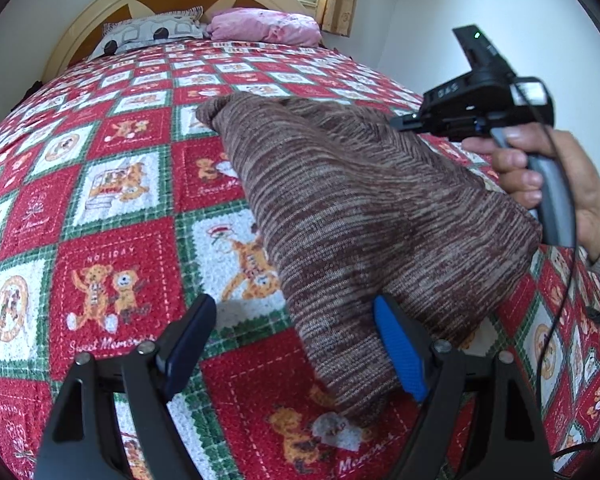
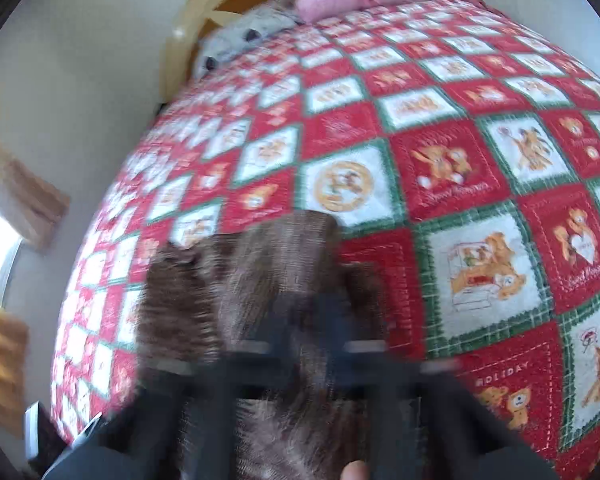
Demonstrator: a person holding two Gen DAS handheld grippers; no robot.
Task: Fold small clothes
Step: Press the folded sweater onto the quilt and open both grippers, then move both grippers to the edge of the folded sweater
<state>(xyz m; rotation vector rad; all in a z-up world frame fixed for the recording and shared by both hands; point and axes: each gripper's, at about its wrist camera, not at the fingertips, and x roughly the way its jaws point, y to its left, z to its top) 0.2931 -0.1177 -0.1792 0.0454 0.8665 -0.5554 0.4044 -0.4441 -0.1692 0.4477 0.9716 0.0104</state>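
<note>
Risk of the brown knit garment (image 1: 352, 216) slipping or bunching if dragged by only a thin pinch. Right gripper (image 2: 320, 320) blurred, fingers closed, seemingly on cloth. Left gripper (image 1: 296, 344) wide, holding nothing, one finger over the hem. Striped, folded lengthwise, lying diagonally mid-bed on the quilt (image 1: 112, 184), toward its right edge.

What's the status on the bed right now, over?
Left gripper open, low over the brown knit garment's near edge. Right gripper shut above the garment; grip on it unclear. Garment lies on the teddy-bear quilt. Nothing in the way.
</note>
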